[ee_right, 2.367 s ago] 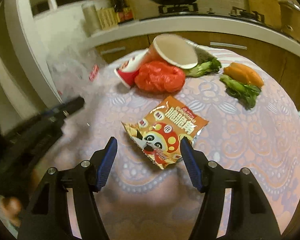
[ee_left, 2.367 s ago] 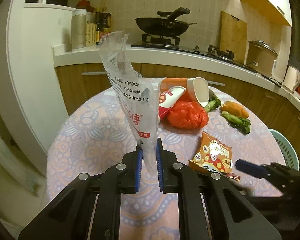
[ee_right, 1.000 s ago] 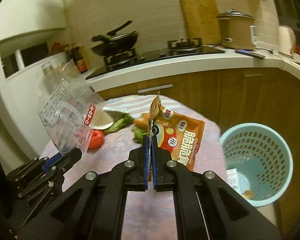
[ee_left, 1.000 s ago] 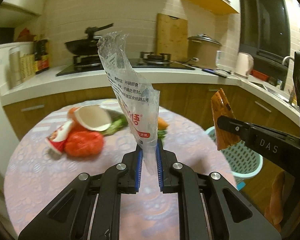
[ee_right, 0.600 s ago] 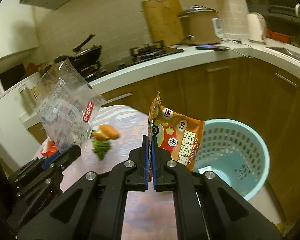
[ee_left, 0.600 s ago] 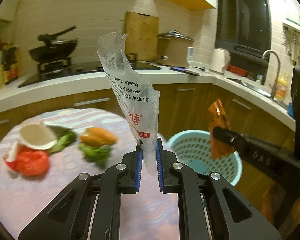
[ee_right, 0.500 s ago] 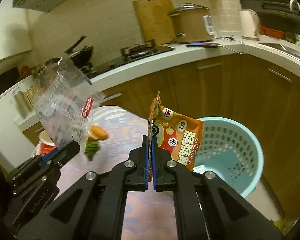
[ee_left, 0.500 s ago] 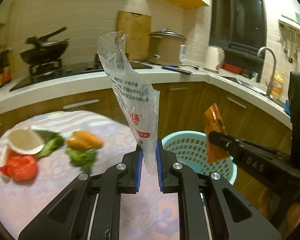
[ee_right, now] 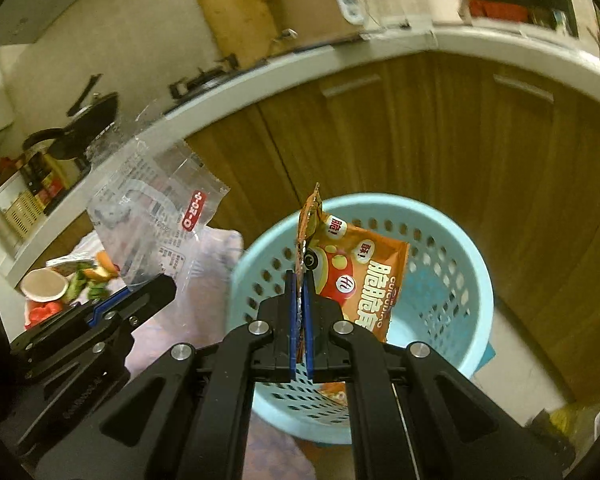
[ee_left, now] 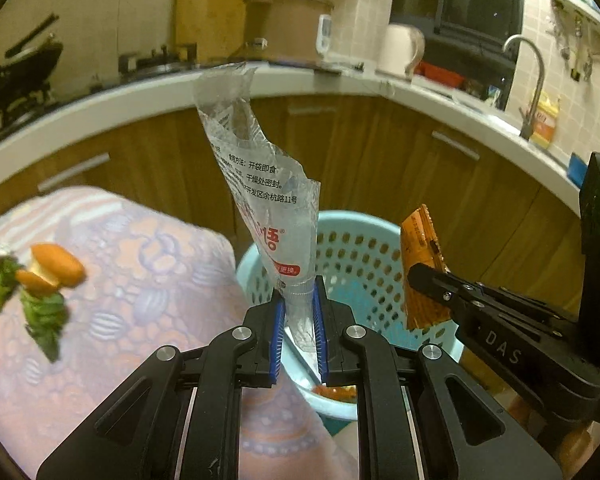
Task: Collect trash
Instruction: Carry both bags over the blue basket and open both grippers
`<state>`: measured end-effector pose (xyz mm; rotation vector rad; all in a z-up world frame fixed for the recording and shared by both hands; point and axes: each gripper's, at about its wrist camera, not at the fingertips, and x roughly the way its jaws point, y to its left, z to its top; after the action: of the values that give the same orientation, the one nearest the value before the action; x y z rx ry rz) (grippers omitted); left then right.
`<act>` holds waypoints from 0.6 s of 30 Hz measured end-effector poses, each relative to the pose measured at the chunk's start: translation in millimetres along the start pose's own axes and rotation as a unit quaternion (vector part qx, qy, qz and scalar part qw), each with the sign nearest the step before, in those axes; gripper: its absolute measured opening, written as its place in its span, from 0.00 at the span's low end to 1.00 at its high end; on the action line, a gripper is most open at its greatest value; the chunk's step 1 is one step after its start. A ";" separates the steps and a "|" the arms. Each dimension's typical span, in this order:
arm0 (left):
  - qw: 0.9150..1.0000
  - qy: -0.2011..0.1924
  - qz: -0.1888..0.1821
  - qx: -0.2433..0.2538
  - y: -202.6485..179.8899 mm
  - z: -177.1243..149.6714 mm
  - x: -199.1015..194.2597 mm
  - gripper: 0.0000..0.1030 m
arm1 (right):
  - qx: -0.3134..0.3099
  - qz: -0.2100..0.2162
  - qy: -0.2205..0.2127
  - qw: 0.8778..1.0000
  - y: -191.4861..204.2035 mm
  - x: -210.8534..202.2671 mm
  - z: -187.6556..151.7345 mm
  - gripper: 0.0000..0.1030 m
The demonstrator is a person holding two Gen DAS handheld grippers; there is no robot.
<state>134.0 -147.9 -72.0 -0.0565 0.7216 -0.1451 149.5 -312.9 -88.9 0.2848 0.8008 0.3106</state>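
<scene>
My left gripper (ee_left: 298, 312) is shut on a clear plastic wrapper (ee_left: 260, 184) with red print, held upright at the table's edge beside the light blue trash basket (ee_left: 364, 248). My right gripper (ee_right: 299, 304) is shut on an orange snack bag (ee_right: 360, 276) and holds it over the basket's opening (ee_right: 452, 280). The snack bag (ee_left: 422, 276) and the right gripper (ee_left: 420, 274) show at the right of the left wrist view. The wrapper (ee_right: 156, 216) and the left gripper (ee_right: 160, 286) show at the left of the right wrist view. Some trash lies in the basket's bottom.
The round table (ee_left: 148, 280) with a patterned cloth carries vegetables (ee_left: 44, 292), a paper cup (ee_right: 44, 286) and a red bag (ee_right: 40, 312). Wooden cabinets (ee_right: 420, 152) and a white counter stand behind the basket.
Both grippers have swung right from the table toward the basket, each with its item. The right gripper now holds the snack bag over the basket's opening.
</scene>
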 end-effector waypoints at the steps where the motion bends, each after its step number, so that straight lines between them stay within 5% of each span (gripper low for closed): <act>1: 1.000 0.005 -0.001 -0.001 -1.5 -0.9 4.6 0.12 | 0.004 -0.001 0.005 1.000 -2.6 3.2 -1.5 0.02; 5: 1.000 0.018 -0.008 0.006 -9.6 -0.6 15.7 0.14 | 0.011 -0.004 0.023 1.000 -11.0 18.3 -2.0 0.02; 9: 0.999 0.032 -0.006 0.012 -12.9 -0.6 21.7 0.36 | 0.026 0.003 0.041 0.999 -15.2 28.8 1.2 0.03; 14: 0.999 0.028 -0.007 0.016 -10.9 -0.7 14.0 0.42 | 0.041 0.009 0.055 0.998 -19.2 31.7 1.3 0.07; 17: 1.000 0.021 -0.005 0.009 -5.4 0.9 6.5 0.45 | 0.042 0.010 0.053 0.998 -17.8 27.4 2.1 0.17; 18: 1.000 0.019 -0.005 0.006 -4.0 1.2 3.9 0.46 | 0.041 0.010 0.050 0.998 -17.0 23.4 1.7 0.28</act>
<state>137.3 -152.4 -73.2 -0.0455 0.7580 -0.1610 168.9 -319.9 -109.2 0.3577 0.9113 0.3134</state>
